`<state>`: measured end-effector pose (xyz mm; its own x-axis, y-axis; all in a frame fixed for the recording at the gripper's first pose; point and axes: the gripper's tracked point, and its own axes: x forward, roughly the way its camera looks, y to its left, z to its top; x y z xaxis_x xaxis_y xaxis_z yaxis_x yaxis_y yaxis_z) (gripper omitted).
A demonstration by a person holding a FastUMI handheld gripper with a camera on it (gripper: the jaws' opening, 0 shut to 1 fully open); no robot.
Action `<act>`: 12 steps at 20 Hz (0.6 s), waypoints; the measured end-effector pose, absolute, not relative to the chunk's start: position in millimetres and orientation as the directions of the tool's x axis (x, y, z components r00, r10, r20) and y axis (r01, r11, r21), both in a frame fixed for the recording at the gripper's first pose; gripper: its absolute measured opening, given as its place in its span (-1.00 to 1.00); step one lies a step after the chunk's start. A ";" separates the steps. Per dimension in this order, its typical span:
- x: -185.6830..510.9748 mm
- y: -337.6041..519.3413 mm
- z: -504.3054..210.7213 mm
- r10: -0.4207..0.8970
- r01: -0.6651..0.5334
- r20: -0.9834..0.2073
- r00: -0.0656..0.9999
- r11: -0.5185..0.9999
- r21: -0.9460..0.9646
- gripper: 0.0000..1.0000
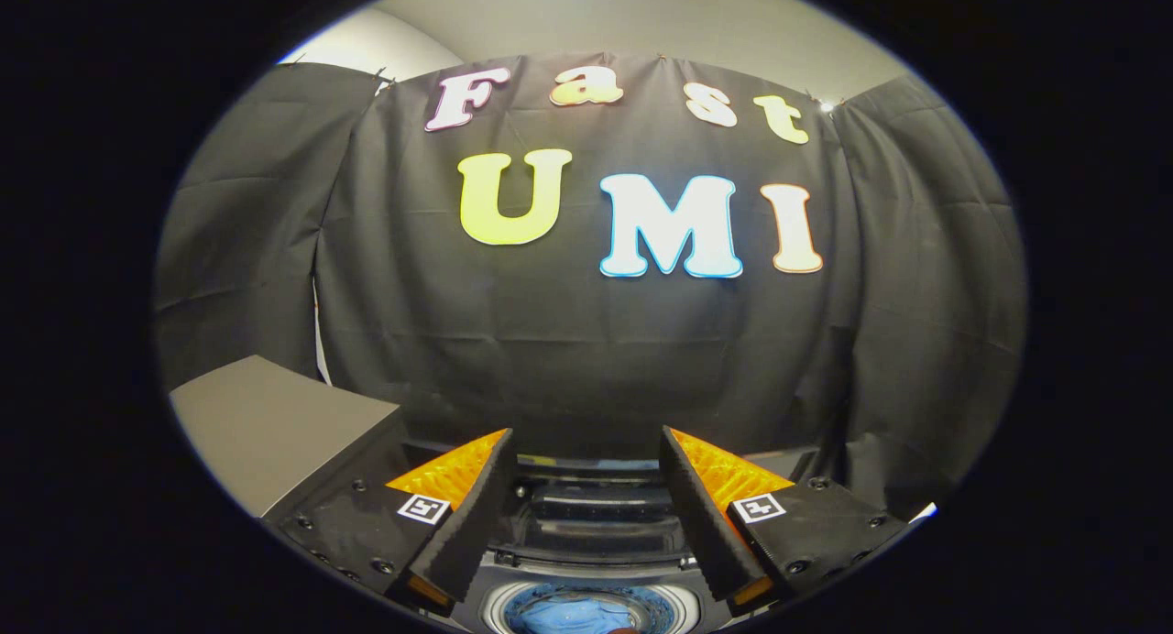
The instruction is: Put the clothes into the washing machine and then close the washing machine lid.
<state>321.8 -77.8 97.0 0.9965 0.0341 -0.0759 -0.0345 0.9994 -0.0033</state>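
Observation:
My gripper [586, 446] is held above the washing machine [586, 515], fingers apart and nothing between them. Below and between the fingers I see the round drum opening [591, 608] with a pale rim. Blue cloth [573, 614] lies inside the drum. Just beyond the opening is the machine's dark back panel, and the raised lid cannot be made out clearly.
A grey flat-topped box or cabinet [275, 423] stands to the left of the machine, close to the left finger. The black cloth wall [586, 341] hangs right behind the machine and wraps around both sides.

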 end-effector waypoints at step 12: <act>399.7 -85.4 68.9 0.010 -0.004 -0.106 0.994 0.998 0.061 0.94</act>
<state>399.7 -85.4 68.9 0.9943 0.0105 -0.1061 -0.0040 0.9981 0.0612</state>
